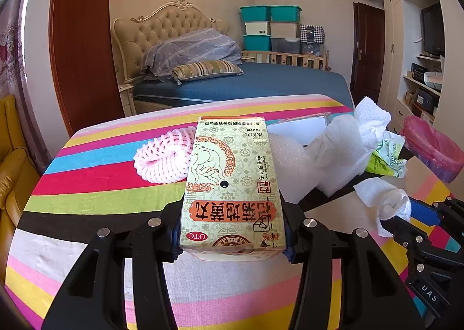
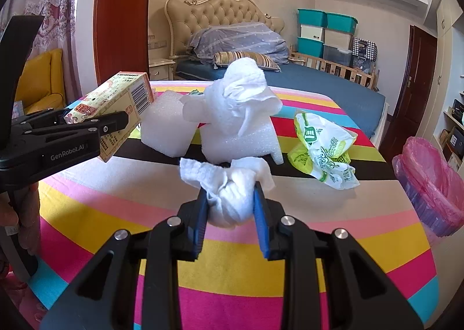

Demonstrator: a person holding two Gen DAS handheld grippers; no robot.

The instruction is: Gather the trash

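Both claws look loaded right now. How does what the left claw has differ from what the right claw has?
The left claw grips a rigid printed cardboard medicine box; the right claw pinches a soft crumpled white paper tissue. The box is long, flat-sided and patterned in cream and orange; the tissue is a shapeless plain wad. The box spreads its claw wider than the tissue does. Both are clamped, and the box is lifted off the striped tablecloth.
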